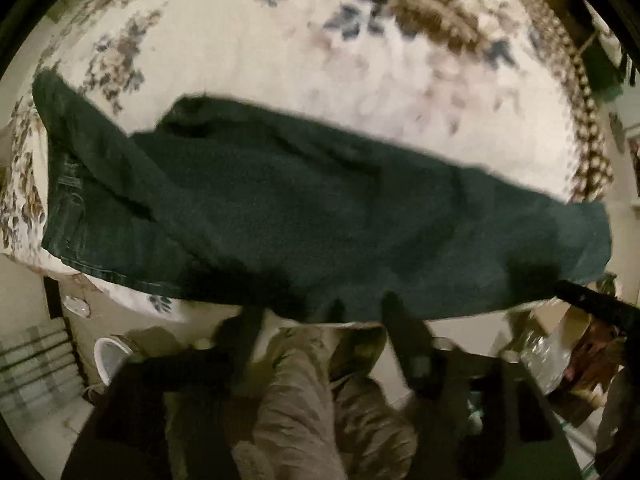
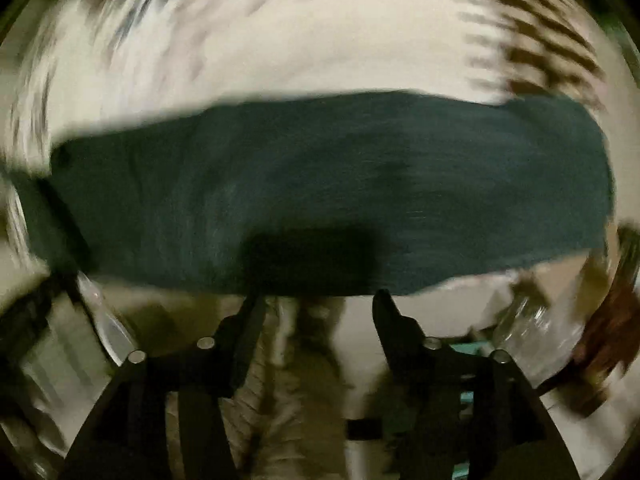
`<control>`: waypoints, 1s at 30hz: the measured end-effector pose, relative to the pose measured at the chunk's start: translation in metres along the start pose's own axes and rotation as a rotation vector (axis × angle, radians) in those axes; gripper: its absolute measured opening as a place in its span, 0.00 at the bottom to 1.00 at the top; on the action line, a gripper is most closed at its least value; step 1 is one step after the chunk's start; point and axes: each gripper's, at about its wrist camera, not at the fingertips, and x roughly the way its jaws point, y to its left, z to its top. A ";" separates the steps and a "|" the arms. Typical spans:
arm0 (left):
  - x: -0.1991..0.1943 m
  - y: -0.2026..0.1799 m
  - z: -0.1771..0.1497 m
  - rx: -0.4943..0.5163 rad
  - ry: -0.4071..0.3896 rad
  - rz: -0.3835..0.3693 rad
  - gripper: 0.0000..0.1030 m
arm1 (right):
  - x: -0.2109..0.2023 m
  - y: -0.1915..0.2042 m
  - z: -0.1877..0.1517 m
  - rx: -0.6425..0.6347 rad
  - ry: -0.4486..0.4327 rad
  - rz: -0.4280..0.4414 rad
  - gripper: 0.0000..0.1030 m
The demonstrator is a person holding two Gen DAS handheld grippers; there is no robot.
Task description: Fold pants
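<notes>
Pants [image 1: 304,208], dark green, are lying lengthwise across a floral bedspread [image 1: 280,48], waistband at the left in the left wrist view. Left gripper [image 1: 324,312] is hanging with fingers spread apart at the near edge of the cloth, gripping nothing. Right gripper [image 2: 320,300] is likewise standing wide and empty just short of the pants' near edge [image 2: 320,184]; that view is blurring heavily

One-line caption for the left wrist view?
Open left gripper at the near edge of dark pants laid lengthwise across a floral bedspread.
</notes>
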 end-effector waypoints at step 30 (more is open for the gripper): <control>0.033 -0.115 0.074 0.095 -0.111 -0.104 0.70 | -0.010 -0.222 0.016 0.666 -0.203 0.016 0.45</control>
